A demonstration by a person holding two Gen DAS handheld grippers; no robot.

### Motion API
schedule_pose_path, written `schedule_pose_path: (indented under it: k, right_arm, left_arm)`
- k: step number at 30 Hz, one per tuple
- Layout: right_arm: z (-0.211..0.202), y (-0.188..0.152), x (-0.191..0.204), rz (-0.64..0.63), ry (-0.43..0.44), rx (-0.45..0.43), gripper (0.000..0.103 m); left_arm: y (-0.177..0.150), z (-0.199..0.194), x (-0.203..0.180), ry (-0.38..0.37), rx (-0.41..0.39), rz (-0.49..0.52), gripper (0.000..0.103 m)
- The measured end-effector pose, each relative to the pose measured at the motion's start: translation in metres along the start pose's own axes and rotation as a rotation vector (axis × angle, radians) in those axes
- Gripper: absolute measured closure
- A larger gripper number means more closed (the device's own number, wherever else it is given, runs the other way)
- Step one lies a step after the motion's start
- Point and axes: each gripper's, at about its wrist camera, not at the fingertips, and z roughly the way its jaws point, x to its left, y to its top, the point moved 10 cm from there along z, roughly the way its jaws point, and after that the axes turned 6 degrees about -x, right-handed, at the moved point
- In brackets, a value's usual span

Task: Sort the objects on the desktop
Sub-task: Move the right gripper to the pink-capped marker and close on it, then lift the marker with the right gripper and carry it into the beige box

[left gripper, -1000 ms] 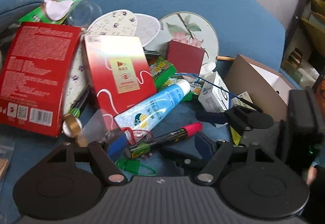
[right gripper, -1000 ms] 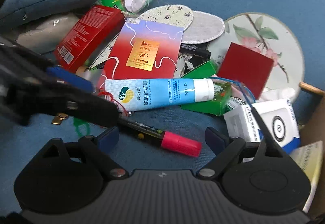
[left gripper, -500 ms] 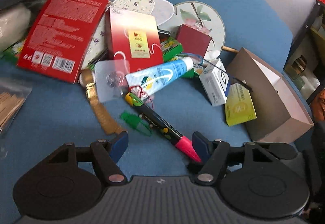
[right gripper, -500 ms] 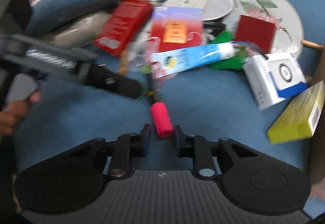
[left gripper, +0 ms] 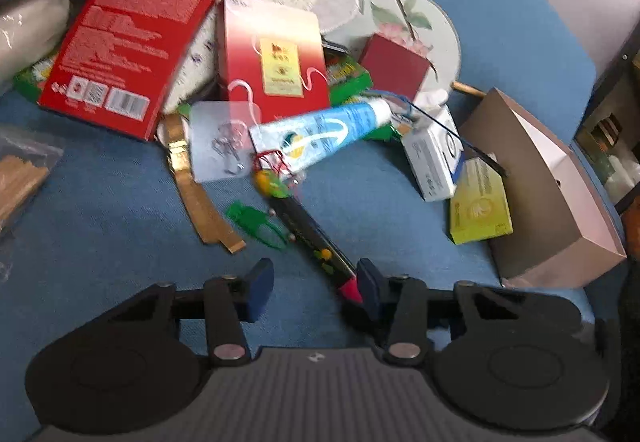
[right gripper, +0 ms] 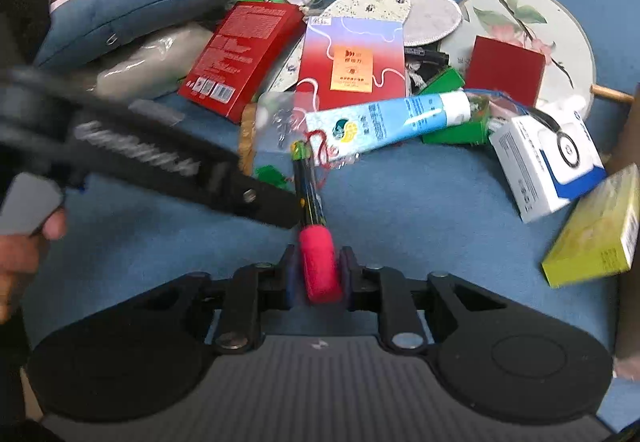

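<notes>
On your far left a clear bag (left gripper: 20, 165) holds pale wooden sticks. Your left gripper (left gripper: 316, 284) hangs with its tongs spread wide, nothing between them. Your right gripper (right gripper: 318, 270) has its tongs pinched on the pink cap of the marker (right gripper: 312, 197), whose black barrel points toward the blue tube (right gripper: 396, 119) at the front of the pile. At far right the brown cardboard box (left gripper: 548, 193) lies open; you can see only its pale inner wall.
</notes>
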Motion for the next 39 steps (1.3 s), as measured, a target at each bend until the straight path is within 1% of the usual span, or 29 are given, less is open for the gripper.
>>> schedule_pose_path:
  k: [2,4,6,8,10,11,12,13,16,19,21,25,28,32,35,39]
  right_arm:
    - [-0.012,-0.007,0.004,-0.004,-0.017,0.019,0.088]
    - [-0.027,-0.017,0.01,0.029,-0.008,0.032,0.088]
    - [-0.038,-0.025,0.018,0.039,0.005,0.033,0.088]
    - [-0.043,-0.028,0.021,0.026,0.0,0.032,0.088]
    - [-0.042,-0.027,0.024,-0.001,-0.01,0.035,0.087]
    - [-0.041,-0.025,0.024,-0.008,-0.017,0.033,0.087]
    - [-0.039,-0.022,0.024,-0.009,-0.025,0.03,0.086]
    - [-0.036,-0.02,0.023,-0.002,-0.03,0.03,0.086]
    - [-0.028,-0.017,0.02,0.045,-0.032,0.021,0.086]
    - [-0.024,-0.017,0.02,0.069,-0.035,0.013,0.086]
    - [-0.026,-0.017,0.02,0.074,-0.029,0.014,0.086]
    - [-0.036,-0.017,0.018,0.09,-0.026,0.006,0.086]
    - [-0.054,-0.015,0.014,0.098,-0.042,-0.02,0.086]
    - [-0.095,-0.003,0.0,0.091,-0.094,-0.079,0.086]
    - [-0.131,0.012,-0.021,0.102,-0.155,-0.147,0.086]
    - [-0.169,0.03,-0.067,0.132,-0.262,-0.23,0.086]
  left_arm:
    - [-0.006,-0.002,-0.008,-0.015,0.012,0.01,0.056]
    - [-0.012,-0.001,-0.016,-0.029,0.028,0.022,0.056]
    - [-0.017,0.003,-0.021,-0.015,0.038,0.038,0.056]
    - [-0.017,0.006,-0.024,0.001,0.032,0.059,0.056]
    - [-0.017,0.006,-0.025,0.011,0.035,0.063,0.058]
    - [-0.017,0.007,-0.025,0.018,0.038,0.065,0.062]
    - [-0.016,0.008,-0.024,0.027,0.042,0.067,0.067]
    - [-0.016,0.009,-0.023,0.036,0.043,0.068,0.069]
    - [-0.015,0.013,-0.022,0.048,0.047,0.071,0.07]
    - [-0.015,0.016,-0.026,0.067,0.042,0.101,0.07]
    - [-0.016,0.015,-0.027,0.088,0.04,0.112,0.075]
    - [-0.016,0.009,-0.039,0.076,0.043,0.104,0.075]
    - [-0.012,-0.002,-0.06,0.046,0.022,0.122,0.076]
    - [0.003,-0.021,-0.11,-0.035,-0.046,0.178,0.076]
    - [0.018,-0.029,-0.155,-0.107,-0.108,0.231,0.076]
    - [0.042,-0.017,-0.216,-0.213,-0.132,0.279,0.077]
